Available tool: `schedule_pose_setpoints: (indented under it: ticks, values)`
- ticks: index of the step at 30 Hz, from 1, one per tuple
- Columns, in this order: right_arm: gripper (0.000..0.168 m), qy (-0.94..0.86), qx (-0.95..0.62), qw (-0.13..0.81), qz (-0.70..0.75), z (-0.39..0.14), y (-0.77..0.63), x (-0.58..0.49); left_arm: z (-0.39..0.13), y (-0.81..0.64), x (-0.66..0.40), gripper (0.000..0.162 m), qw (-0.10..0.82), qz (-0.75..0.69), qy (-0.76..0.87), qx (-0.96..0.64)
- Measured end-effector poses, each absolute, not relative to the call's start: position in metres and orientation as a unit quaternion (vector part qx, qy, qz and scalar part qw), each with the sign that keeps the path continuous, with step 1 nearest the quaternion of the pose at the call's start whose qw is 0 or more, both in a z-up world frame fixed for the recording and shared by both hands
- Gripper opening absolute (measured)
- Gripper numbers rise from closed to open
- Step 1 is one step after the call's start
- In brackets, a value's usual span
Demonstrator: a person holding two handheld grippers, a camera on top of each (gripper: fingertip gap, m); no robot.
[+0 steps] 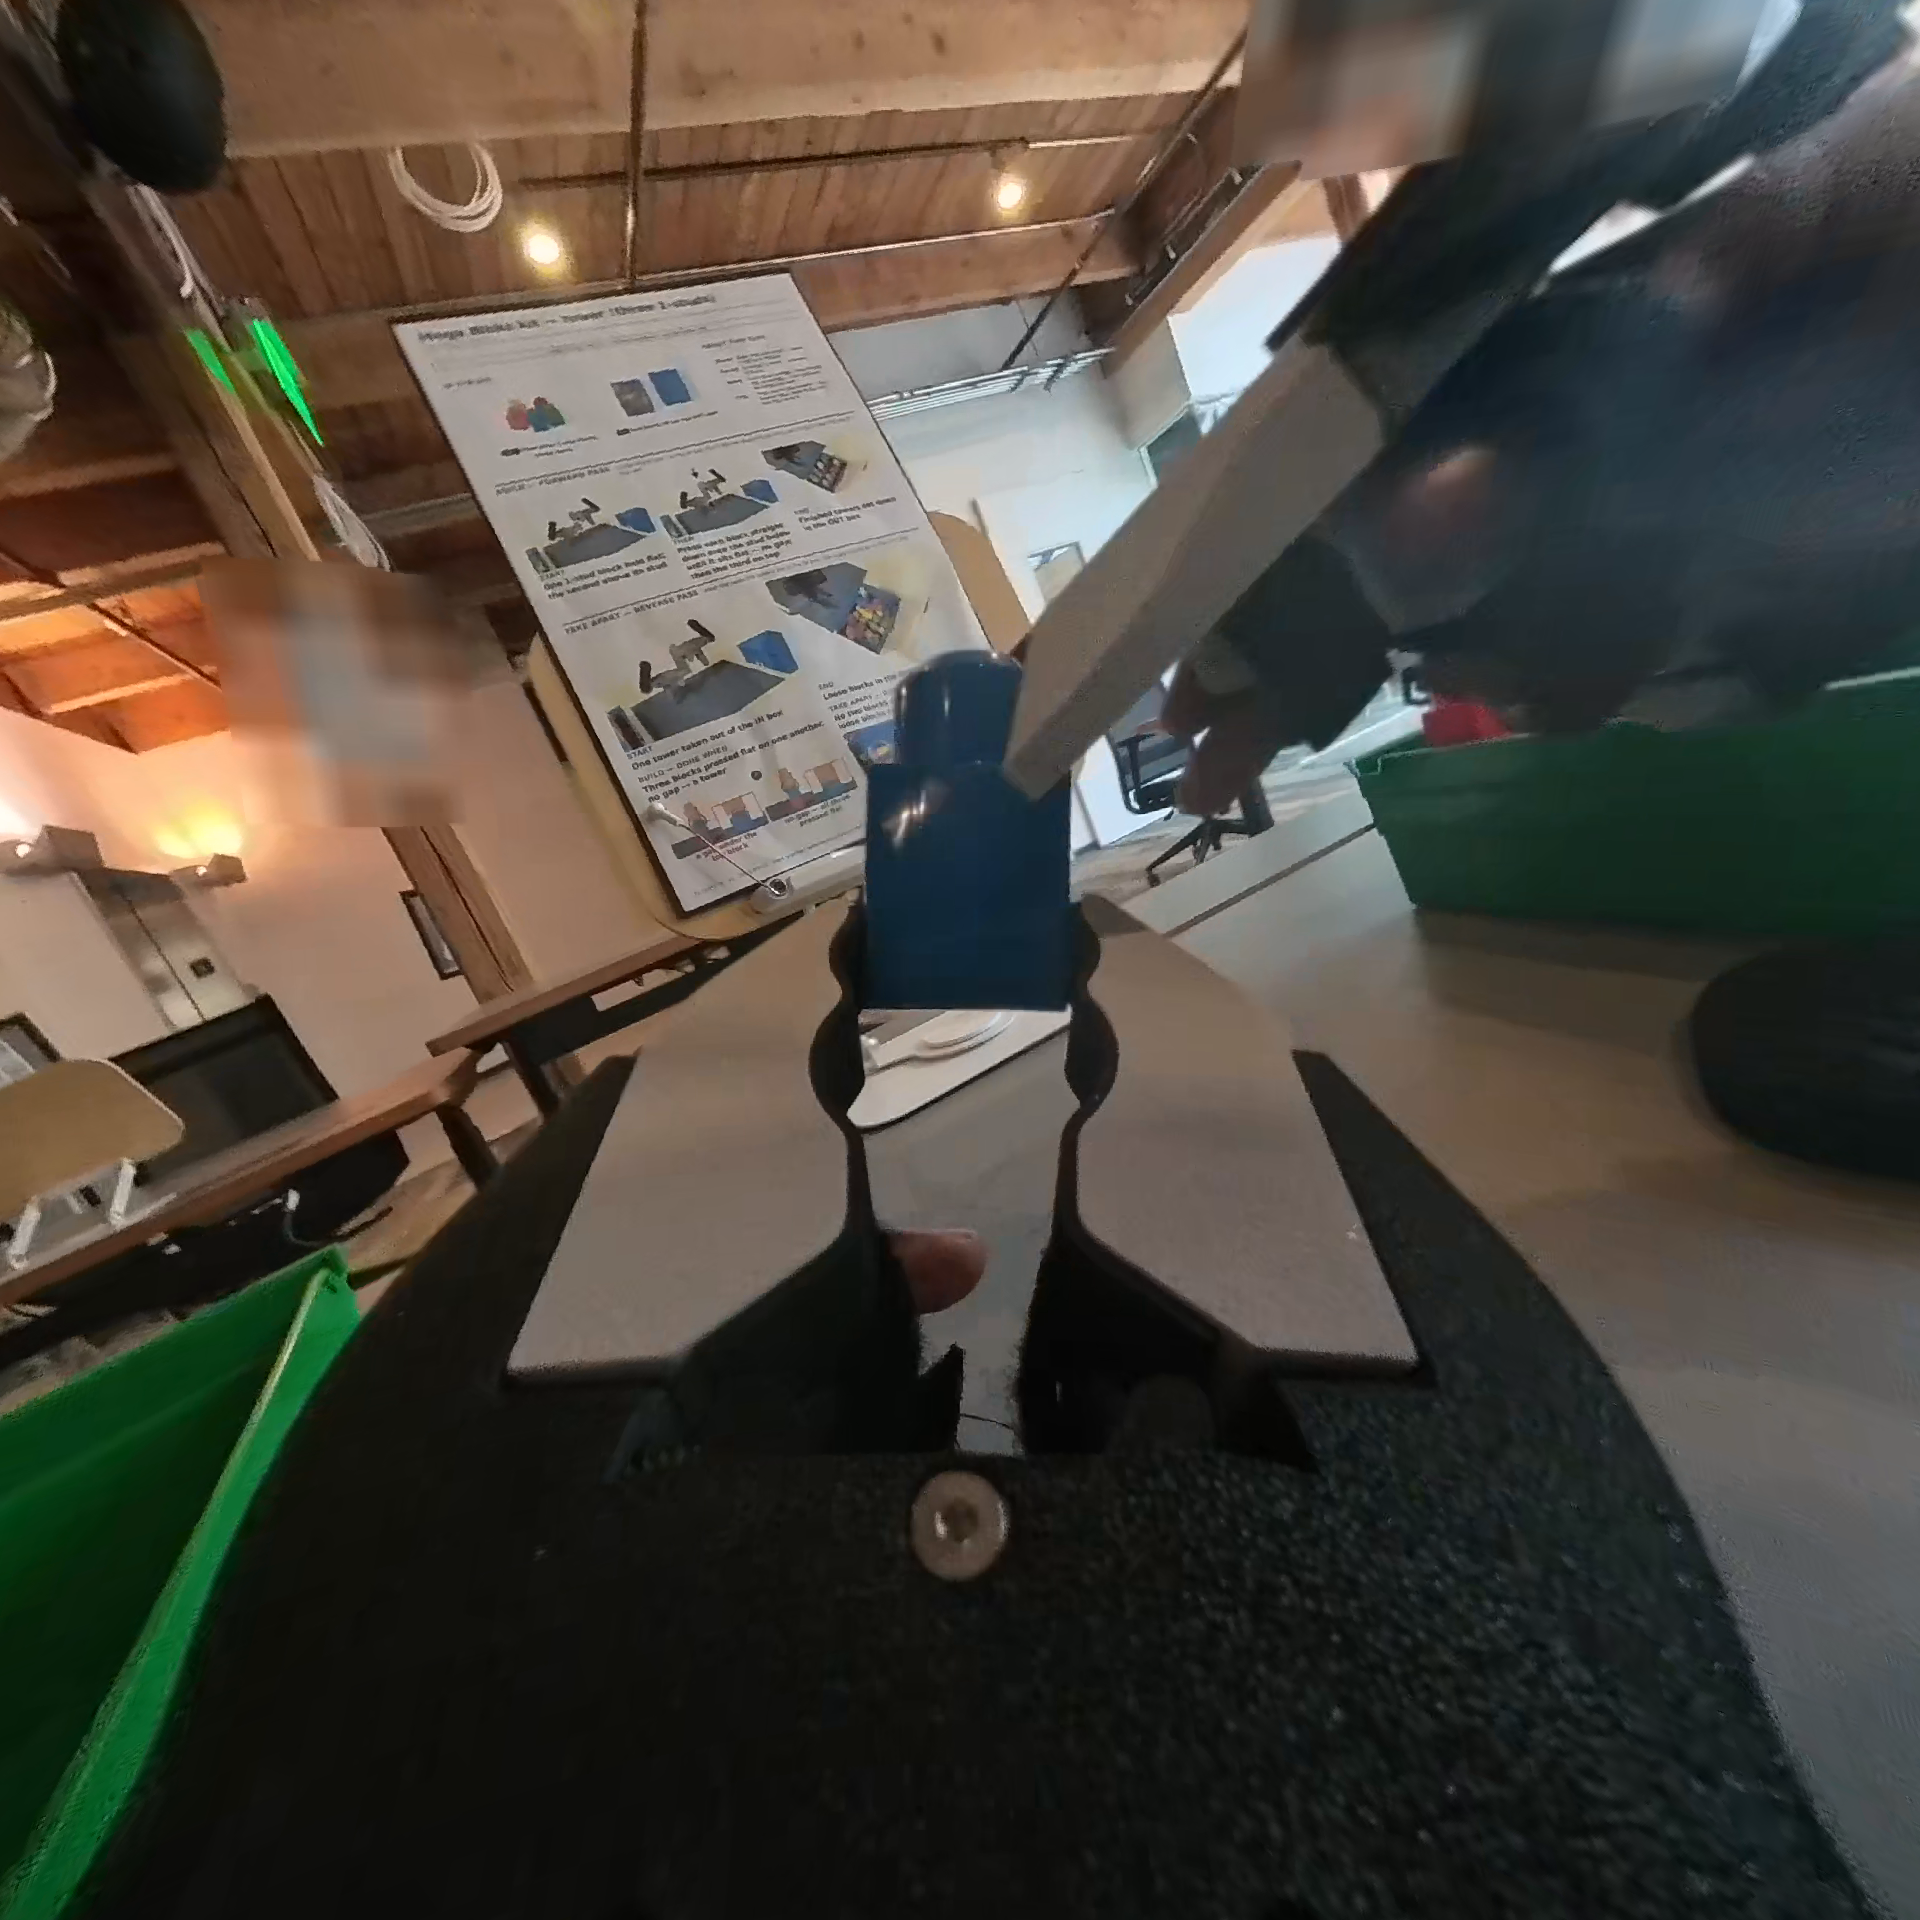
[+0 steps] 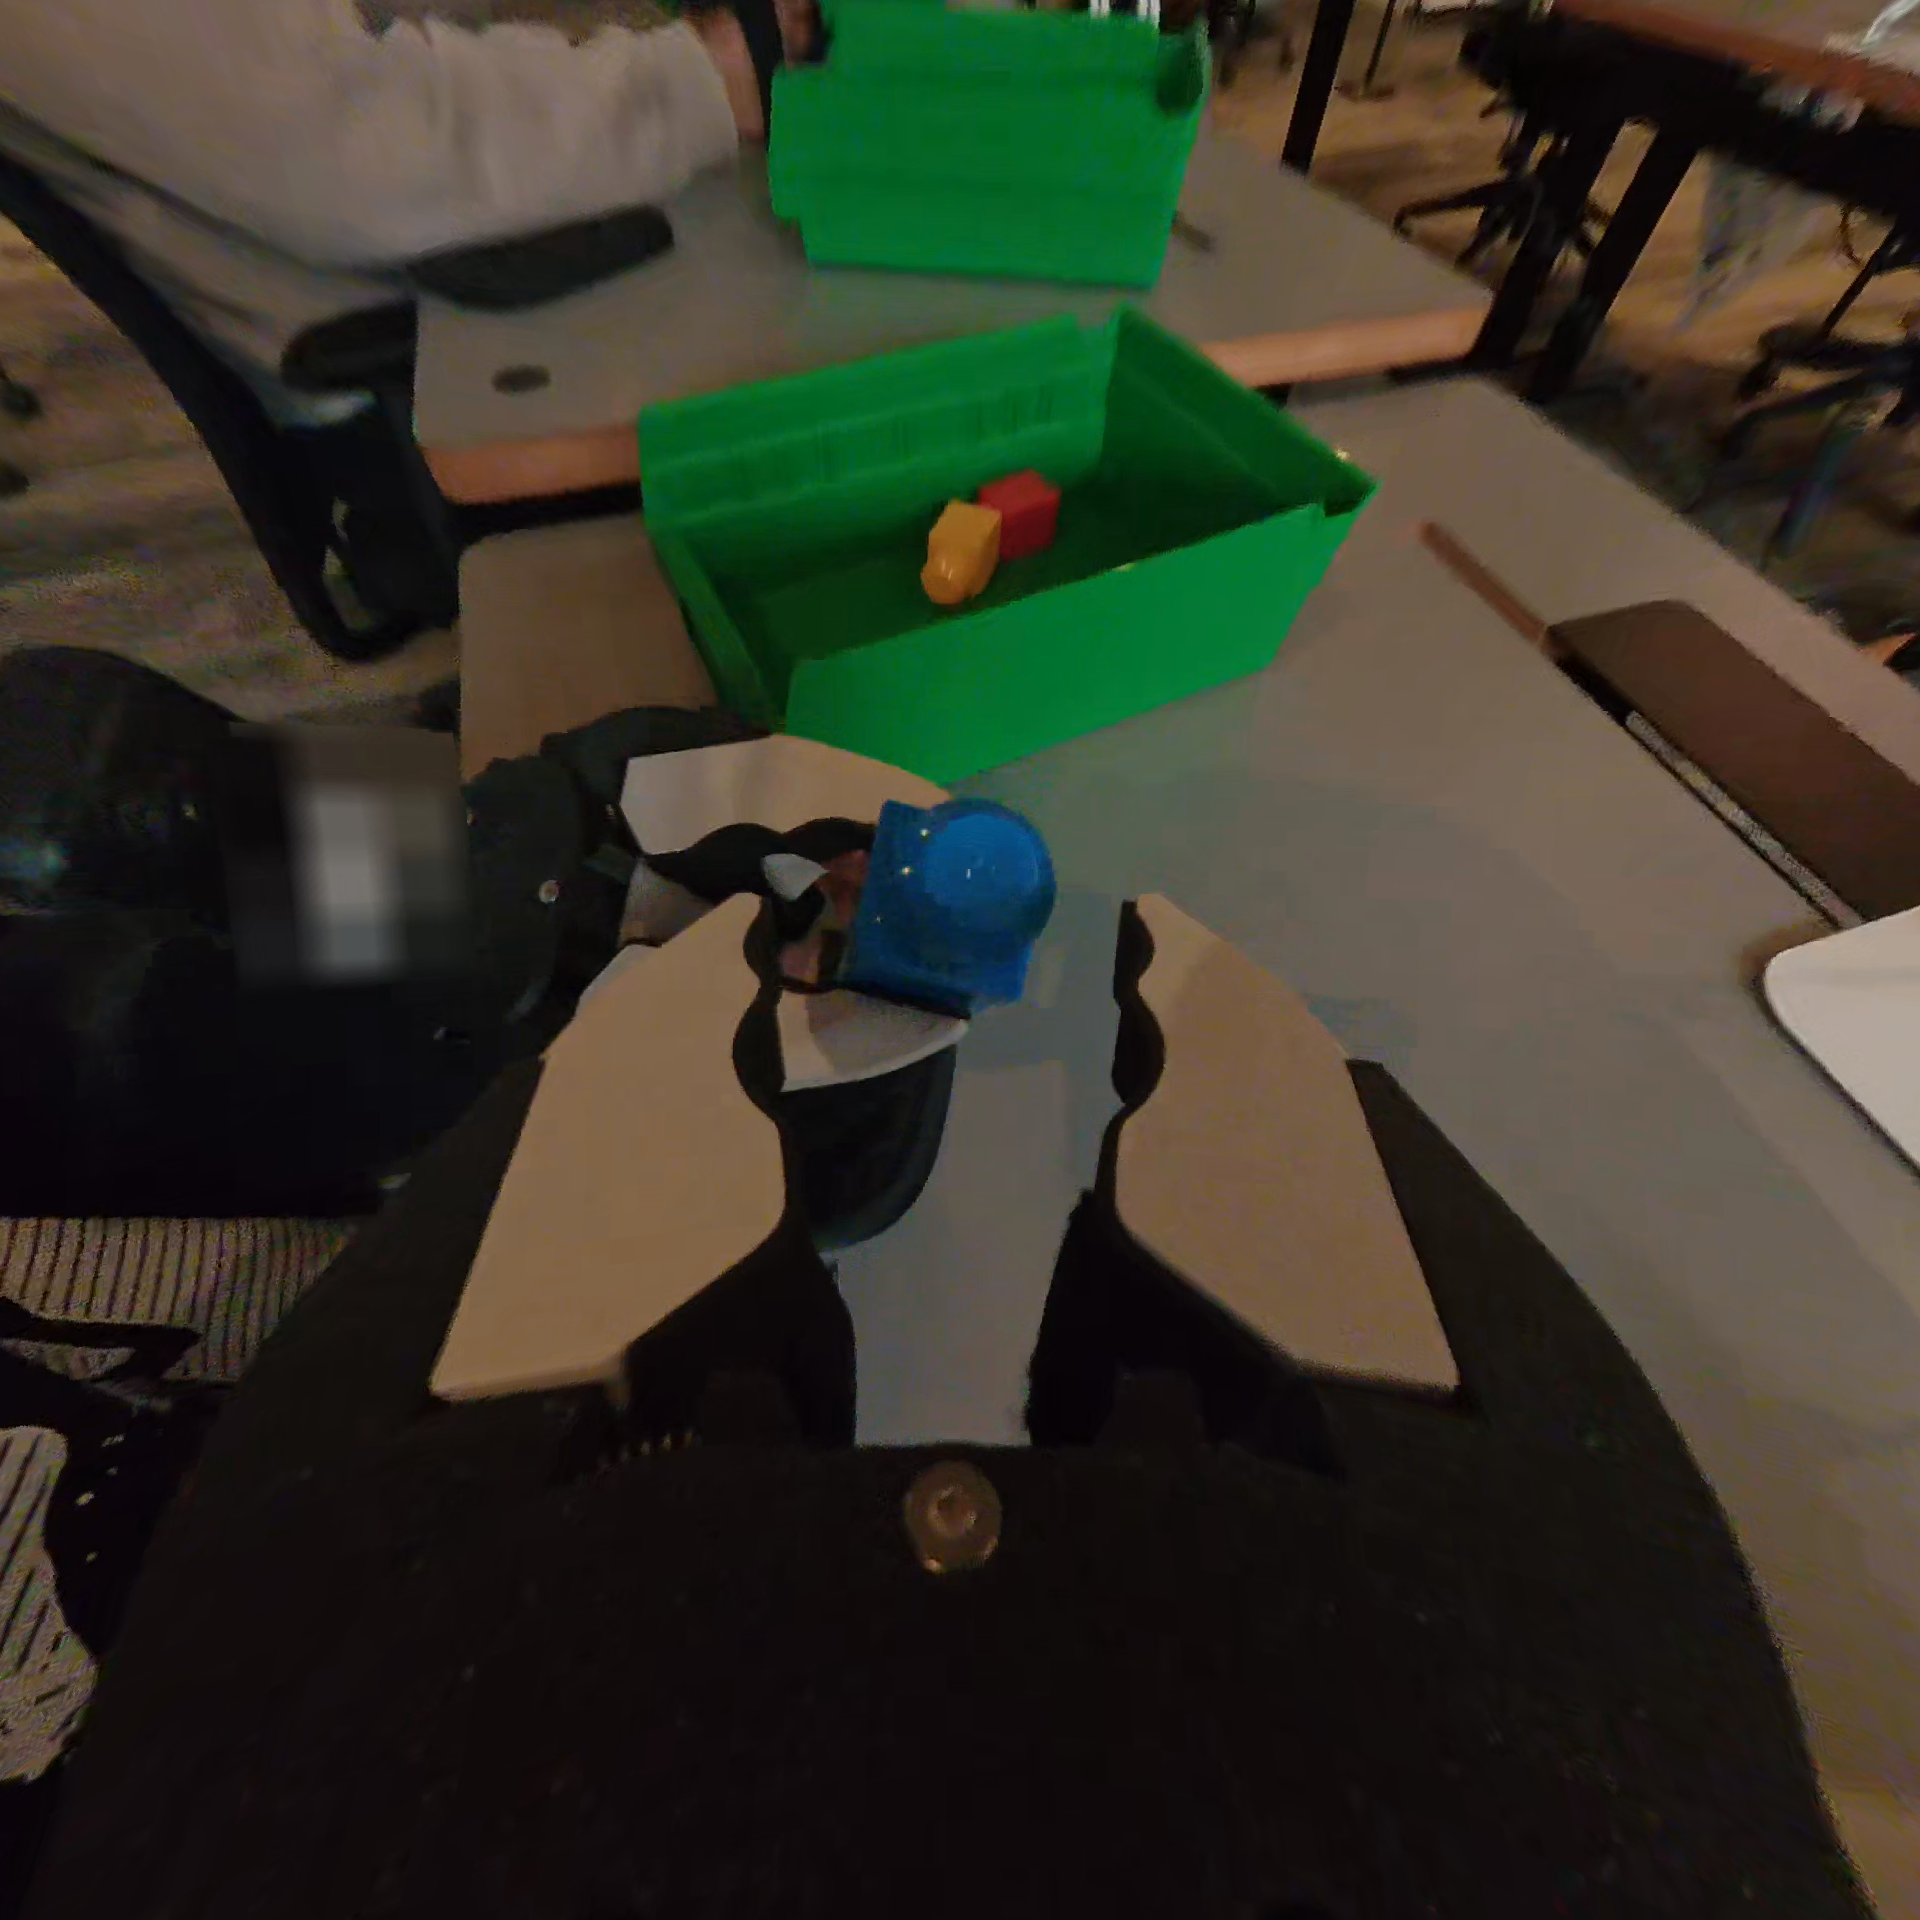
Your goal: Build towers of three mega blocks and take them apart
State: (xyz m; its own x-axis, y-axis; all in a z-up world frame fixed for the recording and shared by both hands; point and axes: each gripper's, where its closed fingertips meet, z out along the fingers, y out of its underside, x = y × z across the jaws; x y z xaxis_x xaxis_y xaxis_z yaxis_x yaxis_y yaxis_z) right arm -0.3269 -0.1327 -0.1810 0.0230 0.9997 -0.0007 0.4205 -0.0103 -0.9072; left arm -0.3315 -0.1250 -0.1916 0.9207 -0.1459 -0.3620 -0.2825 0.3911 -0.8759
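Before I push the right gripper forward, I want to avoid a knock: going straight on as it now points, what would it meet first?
Most likely the blue block held by the left gripper, just ahead of the open right gripper, slightly left of centre. Depth is unclear; if it misses, the green bin comes next.

A: Where is there room to pass on the grey table (image 2: 1455, 883)?

B: The middle stretch is bare, from the right gripper (image 2: 935, 987) out to the right edge. Its jaws stand apart with nothing between them.

A: And what blocks the way?

B: The open green bin (image 2: 1039, 675) stands straight ahead, toward the far edge, with a yellow block (image 2: 961, 551) and a red block (image 2: 1023, 509) on its floor. The left gripper (image 2: 831, 925), clamped on a blue block (image 2: 956, 904), sits just left of the right gripper's path, beside its left finger. Along the right edge lie a dark flat pad (image 2: 1745, 748) and a white sheet (image 2: 1860, 1008).

A: Anything behind the bin?

B: A second green bin (image 2: 987, 156) on the next table.
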Motion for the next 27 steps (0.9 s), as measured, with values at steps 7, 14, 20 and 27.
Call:
schedule_pose_setpoints:
  ticks: [7, 14, 20, 27]
  values:
    - [0.036, -0.603, -0.599, 0.375, 0.371, -0.191, -0.130, -0.330, -0.198, -0.124, -0.324, 0.035, 0.800, 0.066, 0.218, -0.555]
    - [0.036, -0.625, -0.571, 0.389, 0.363, -0.178, -0.121, -0.312, -0.207, -0.120, -0.325, 0.061, 0.779, -0.040, 0.184, -0.598]
    - [0.036, -0.703, -0.529, 0.357, 0.314, -0.204, -0.118, -0.280, -0.229, -0.121, -0.325, 0.064, 0.721, -0.162, 0.173, -0.651]
    - [0.035, -0.765, -0.514, 0.296, 0.251, -0.275, -0.114, -0.256, -0.231, -0.120, -0.334, 0.053, 0.711, -0.227, 0.132, -0.652]
